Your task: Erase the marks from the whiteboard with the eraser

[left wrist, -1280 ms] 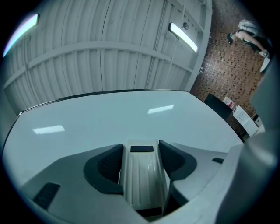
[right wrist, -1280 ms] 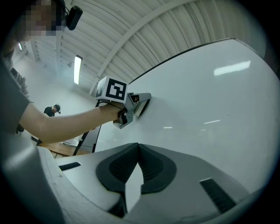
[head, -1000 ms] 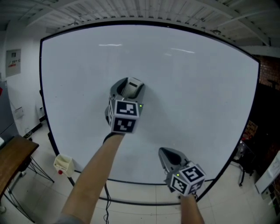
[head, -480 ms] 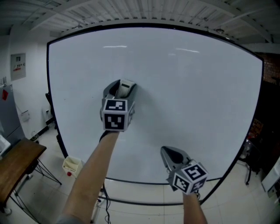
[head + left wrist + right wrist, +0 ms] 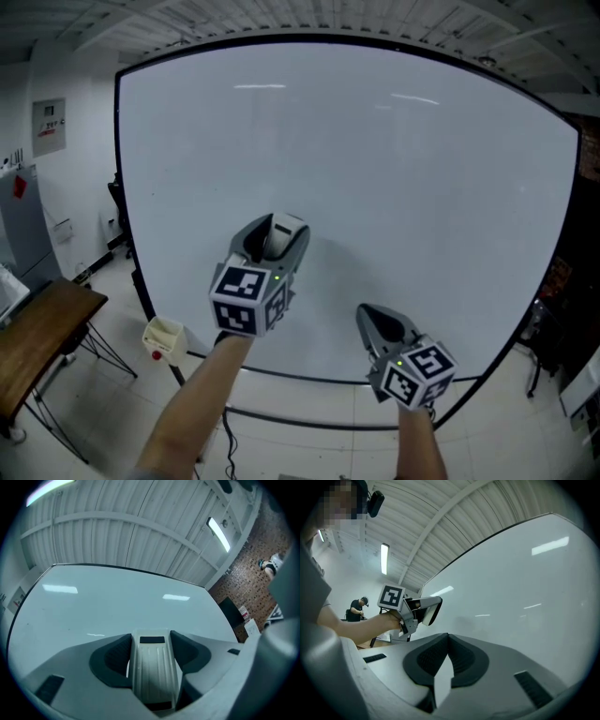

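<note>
The eraser [image 5: 152, 667] is clamped between the jaws of the left gripper [image 5: 272, 234], which are closed against its two sides. It is held before the lower half of the whiteboard [image 5: 394, 169], left of the middle and above the bottom edge; whether it touches the surface cannot be told. The right gripper [image 5: 377, 323] is held lower, close to the bottom edge and right of the middle, with its jaws brought together at the tips and nothing gripped between them.
</note>
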Action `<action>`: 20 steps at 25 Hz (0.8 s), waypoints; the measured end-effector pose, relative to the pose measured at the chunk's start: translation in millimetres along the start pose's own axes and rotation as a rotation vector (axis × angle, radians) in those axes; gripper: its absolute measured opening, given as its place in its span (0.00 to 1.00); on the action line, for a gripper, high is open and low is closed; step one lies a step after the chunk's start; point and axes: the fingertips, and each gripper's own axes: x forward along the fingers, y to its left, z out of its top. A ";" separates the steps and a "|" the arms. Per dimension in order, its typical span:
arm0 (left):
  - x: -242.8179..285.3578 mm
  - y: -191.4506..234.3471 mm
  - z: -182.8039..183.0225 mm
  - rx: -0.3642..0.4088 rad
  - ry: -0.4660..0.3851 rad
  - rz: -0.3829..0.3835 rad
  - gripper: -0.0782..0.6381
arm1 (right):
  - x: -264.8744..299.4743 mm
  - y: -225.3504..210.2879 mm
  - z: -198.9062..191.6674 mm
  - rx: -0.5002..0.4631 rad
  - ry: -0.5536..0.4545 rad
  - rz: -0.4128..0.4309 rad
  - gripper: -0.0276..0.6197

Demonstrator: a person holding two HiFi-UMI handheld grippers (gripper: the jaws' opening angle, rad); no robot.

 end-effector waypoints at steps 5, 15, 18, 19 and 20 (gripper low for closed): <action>-35.4 -10.0 -44.8 -0.054 0.051 -0.030 0.47 | 1.8 4.4 -13.8 0.018 0.021 0.011 0.04; -104.3 -41.5 -145.0 -0.248 0.198 -0.112 0.47 | 1.2 9.7 -61.2 0.054 0.079 0.018 0.04; -115.0 -48.2 -158.0 -0.283 0.212 -0.124 0.47 | 0.5 12.6 -65.7 0.056 0.072 0.026 0.04; -116.7 -49.3 -161.1 -0.292 0.216 -0.129 0.47 | 0.7 12.5 -66.2 0.056 0.066 0.029 0.04; -117.4 -50.2 -163.3 -0.299 0.218 -0.135 0.47 | 1.2 12.3 -66.2 0.056 0.062 0.031 0.04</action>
